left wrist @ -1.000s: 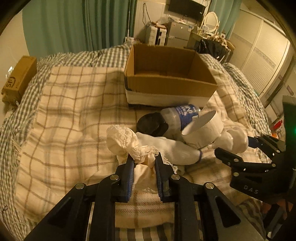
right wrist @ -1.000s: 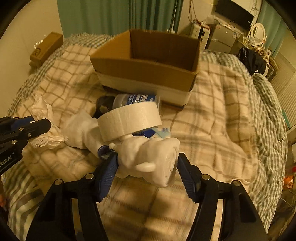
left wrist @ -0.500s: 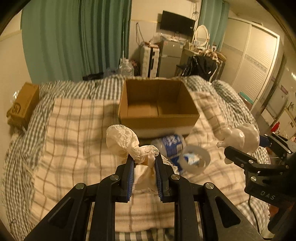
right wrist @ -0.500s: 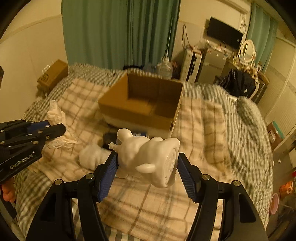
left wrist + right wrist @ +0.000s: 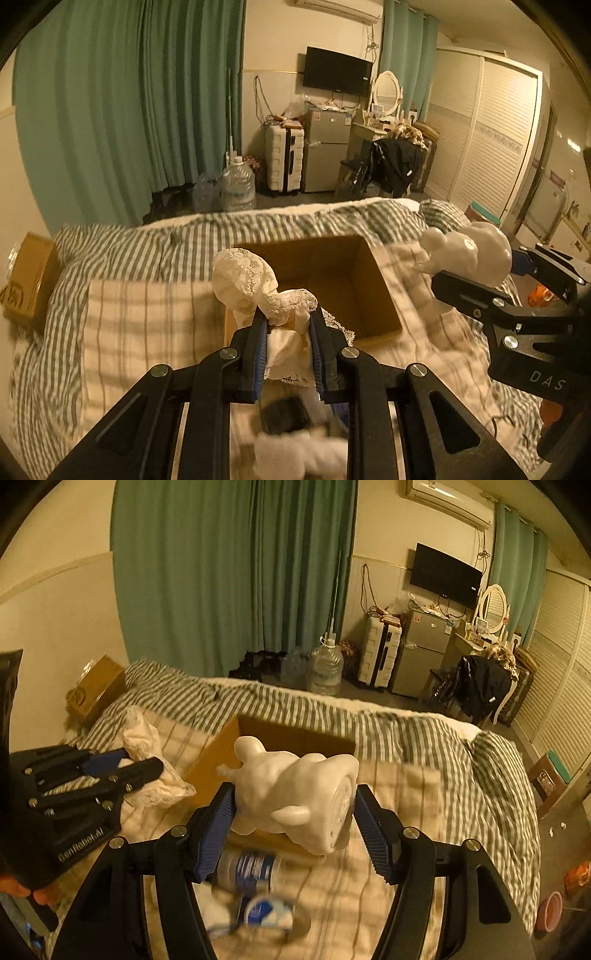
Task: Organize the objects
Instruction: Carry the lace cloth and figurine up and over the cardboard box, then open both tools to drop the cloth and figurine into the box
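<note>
Bed (image 5: 122,258) first: striped duvet, a checked cream blanket (image 5: 147,325) laid over it. On the blanket we find the open cardboard box (image 5: 373,295). The stretch of box floor we can see holds nothing, so by our reading no item is packed yet.

Both tools are loaded and raised near the box. Our left gripper (image 5: 287,339) is clamped on a lace-trimmed cream cloth (image 5: 251,280), which hangs above the box's near wall. Our right gripper (image 5: 293,812) is closed on a white animal figurine (image 5: 295,794), held at the box's near right side; whether it is over the opening we cannot tell.

Loose on the blanket in front of the box: a blue-labelled bottle (image 5: 247,867), a roll of tape (image 5: 266,912), a dark object (image 5: 284,413), something white and soft (image 5: 303,454); all blurred.

We judge: two items due for release into the box, at least four more to collect. Early stage.
</note>
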The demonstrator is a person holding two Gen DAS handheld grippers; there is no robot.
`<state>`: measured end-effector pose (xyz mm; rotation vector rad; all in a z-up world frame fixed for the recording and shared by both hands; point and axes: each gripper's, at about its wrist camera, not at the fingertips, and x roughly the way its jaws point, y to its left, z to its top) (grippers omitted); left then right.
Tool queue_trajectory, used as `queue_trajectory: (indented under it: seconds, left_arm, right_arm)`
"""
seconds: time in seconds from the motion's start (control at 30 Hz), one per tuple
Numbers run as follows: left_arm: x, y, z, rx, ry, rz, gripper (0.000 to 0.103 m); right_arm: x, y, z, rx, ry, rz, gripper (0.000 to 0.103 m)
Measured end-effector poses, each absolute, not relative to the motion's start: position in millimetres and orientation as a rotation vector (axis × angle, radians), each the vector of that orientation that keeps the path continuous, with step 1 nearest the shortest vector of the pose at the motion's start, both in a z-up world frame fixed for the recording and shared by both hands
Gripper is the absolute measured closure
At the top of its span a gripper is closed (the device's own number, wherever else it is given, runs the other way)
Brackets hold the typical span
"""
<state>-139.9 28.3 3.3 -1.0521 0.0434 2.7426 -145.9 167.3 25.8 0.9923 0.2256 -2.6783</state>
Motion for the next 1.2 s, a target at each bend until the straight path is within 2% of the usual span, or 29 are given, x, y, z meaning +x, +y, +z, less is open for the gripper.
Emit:
queue_trajectory:
  seconds: [0.2, 0.37, 0.6, 0.73, 0.77, 0.8, 0.83, 0.87, 0.97, 1.03, 1.2]
  left_arm:
    - [-203, 34, -17, -1.068, 0.066, 2.74, 0.082]
    - [-241, 43, -50, -1.105, 0.096, 2.718, 0.082]
    - [-270, 48, -101, -1.186, 0.117, 2.687, 0.082]
    - [-273, 49, -113, -1.188, 0.1, 2.672, 0.082]
    - [-272, 49, -114, -1.187, 0.1, 2.671, 0.077]
    - [-271, 50, -115, -1.193, 0.106, 2.67, 0.074]
    - [-270, 51, -115, -1.199, 0.111, 2.665, 0.061]
    - [-269, 51, -115, -1.203, 0.114, 2.663, 0.043]
    - [-261, 50, -103, -1.169, 0.119, 2.7, 0.021]
    - [-252, 49, -91, -1.162, 0.119, 2.724, 0.015]
    - [-228, 44, -52, -1.122, 0.114, 2.775, 0.015]
  right_arm:
    - [-218, 162, 11, 1.012, 0.17, -2.674, 0.039]
    - [-271, 157, -26, 1.08, 0.158, -2.65, 0.039]
    - [-302, 161, -74, 1.147, 0.144, -2.623, 0.039]
    - [-306, 166, -85, 1.132, 0.11, -2.634, 0.038]
    - [-306, 169, -86, 1.125, 0.089, -2.645, 0.036]
    - [-306, 171, -85, 1.122, 0.066, -2.652, 0.026]
    - [-306, 174, -83, 1.118, 0.047, -2.659, 0.021]
    - [-304, 177, -78, 1.1, 0.031, -2.669, 0.014]
    - [-293, 185, -57, 1.045, 0.01, -2.707, 0.012]
    - [-285, 190, -41, 1.027, 0.014, -2.723, 0.01]
    - [-248, 203, 9, 0.945, 0.043, -2.78, 0.008]
